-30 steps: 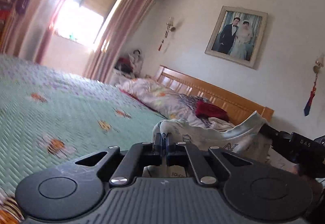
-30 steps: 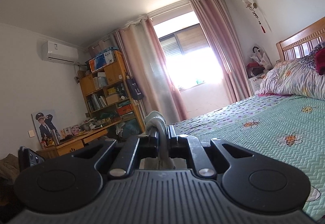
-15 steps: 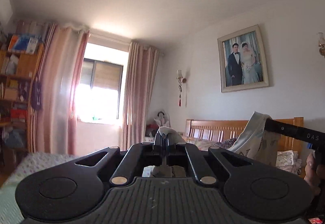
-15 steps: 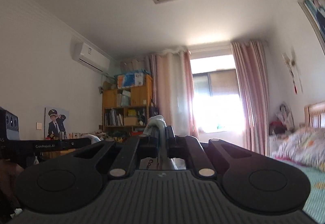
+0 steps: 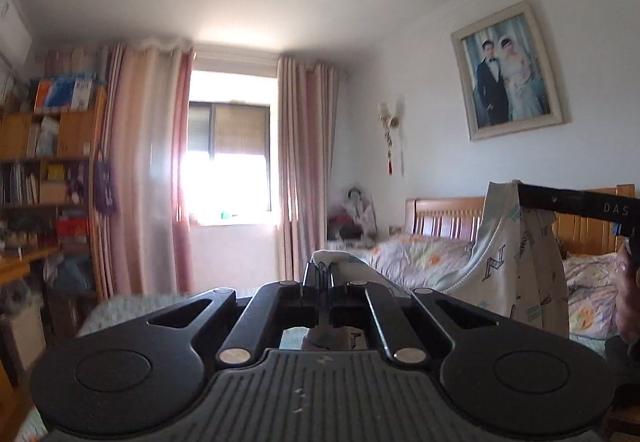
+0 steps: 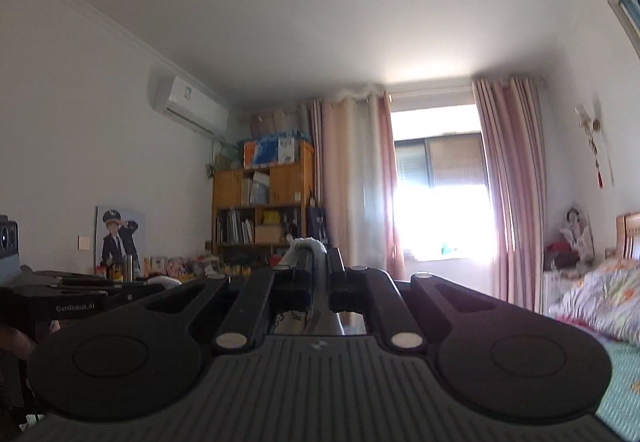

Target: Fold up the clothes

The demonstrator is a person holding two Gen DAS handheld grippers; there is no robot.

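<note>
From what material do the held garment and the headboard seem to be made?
The garment: soft, matte cloth, probably cotton knit. It hangs in limp folds from both grippers and has a ribbed pale edge and printed letters. The headboard: wood with a slight sheen, probably varnished. Its colour is warm orange-brown and it has vertical slats.

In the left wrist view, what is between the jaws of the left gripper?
A bunched edge of the pale printed garment is pinched in the left gripper; the left wrist view shows this.
</note>
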